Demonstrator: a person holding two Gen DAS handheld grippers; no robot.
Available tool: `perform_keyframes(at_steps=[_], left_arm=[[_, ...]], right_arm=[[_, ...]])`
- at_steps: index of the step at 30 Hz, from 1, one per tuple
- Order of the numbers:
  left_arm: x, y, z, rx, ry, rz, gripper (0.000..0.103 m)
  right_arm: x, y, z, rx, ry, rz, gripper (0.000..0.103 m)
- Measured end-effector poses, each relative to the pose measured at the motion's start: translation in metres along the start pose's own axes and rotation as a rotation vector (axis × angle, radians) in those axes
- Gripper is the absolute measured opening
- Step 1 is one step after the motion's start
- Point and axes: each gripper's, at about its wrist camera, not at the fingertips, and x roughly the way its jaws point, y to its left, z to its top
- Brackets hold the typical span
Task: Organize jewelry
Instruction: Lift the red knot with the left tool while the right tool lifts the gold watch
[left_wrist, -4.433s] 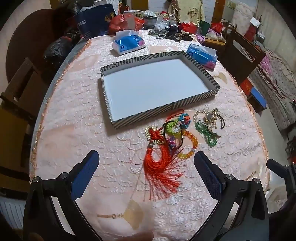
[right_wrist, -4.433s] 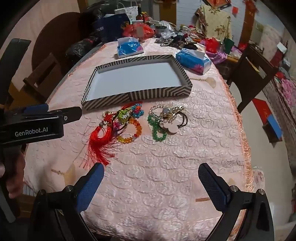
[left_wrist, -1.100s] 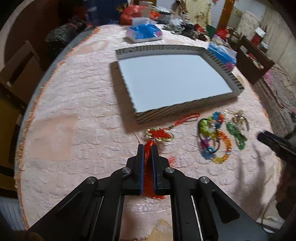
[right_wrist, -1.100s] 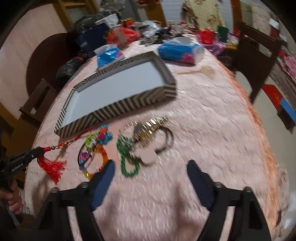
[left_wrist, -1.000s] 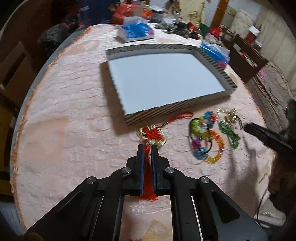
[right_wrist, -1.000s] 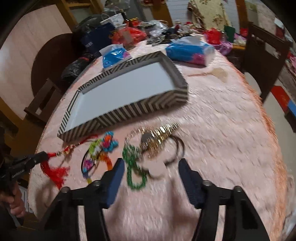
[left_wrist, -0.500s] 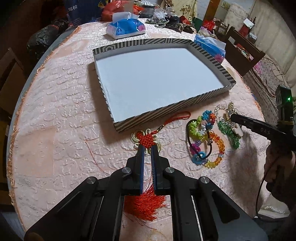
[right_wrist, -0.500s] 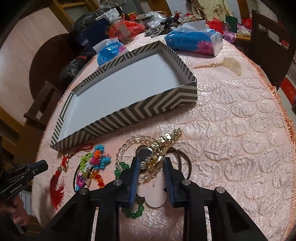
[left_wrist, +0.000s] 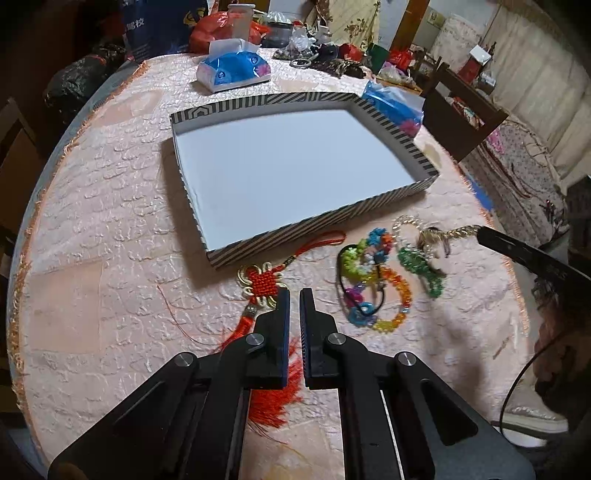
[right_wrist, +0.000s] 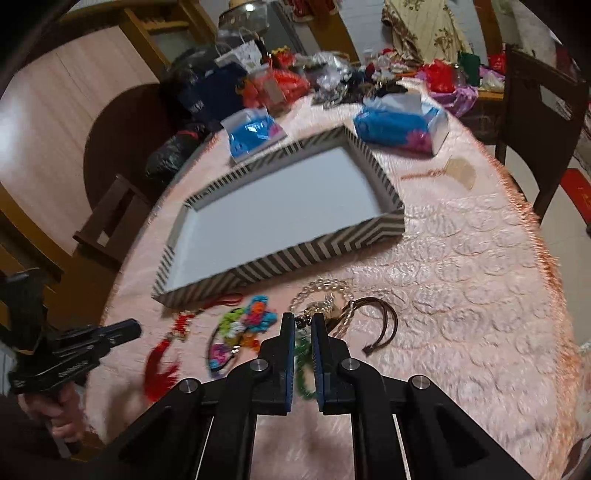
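Note:
A striped tray (left_wrist: 369, 205) with a white floor stands mid-table, also in the right wrist view (right_wrist: 325, 240). In front of it lie a red knot tassel (left_wrist: 262, 282), colourful bead bracelets (left_wrist: 373, 280), a green bead string (left_wrist: 421, 267) and a gold chain piece (left_wrist: 456, 233). My left gripper (left_wrist: 291, 295) is nearly shut with nothing between its pads; the tassel lies beside and under it. My right gripper (right_wrist: 303, 321) is shut on the gold chain piece (right_wrist: 321, 308), whose end shows lifted at its tip in the left wrist view.
Two blue tissue packs (left_wrist: 232, 72) (right_wrist: 399, 125) sit behind the tray, with clutter at the far table edge. A small fan charm (right_wrist: 458, 171) lies at right. Dark hair ties (right_wrist: 376, 325) lie beside the chain. Chairs stand around the table.
My left gripper has let the tassel go and shifted right of it. My right gripper has closed on the gold chain piece and started lifting it.

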Motion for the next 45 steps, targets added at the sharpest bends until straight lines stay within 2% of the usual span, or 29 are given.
perform_keyframes(at_steps=[8,14,21,35,40,45], left_arm=[[-0.03,-0.017,0.004,0.003,-0.01,-0.034,0.003],[-0.045,-0.032,0.006,0.01,0.009,-0.022,0.003],[-0.063,-0.047,0.007,0.03,-0.021,0.036,0.003],[-0.077,-0.056,0.001,0.048,-0.046,0.056,0.003],[-0.086,-0.053,0.005,0.032,-0.071,0.011,0.003],[-0.096,-0.046,0.014,0.009,-0.097,-0.065,0.003]], right_arm=[[-0.048,0.014,-0.013,0.029,-0.059,0.007,0.008],[-0.065,0.026,-0.023,0.049,-0.061,-0.03,0.008],[-0.071,0.043,-0.032,0.013,-0.025,-0.136,0.008],[-0.09,0.061,-0.045,-0.048,-0.055,-0.174,0.008],[-0.093,0.062,-0.043,-0.058,-0.064,-0.181,0.008],[-0.094,0.06,-0.04,-0.065,-0.07,-0.166,0.008]])
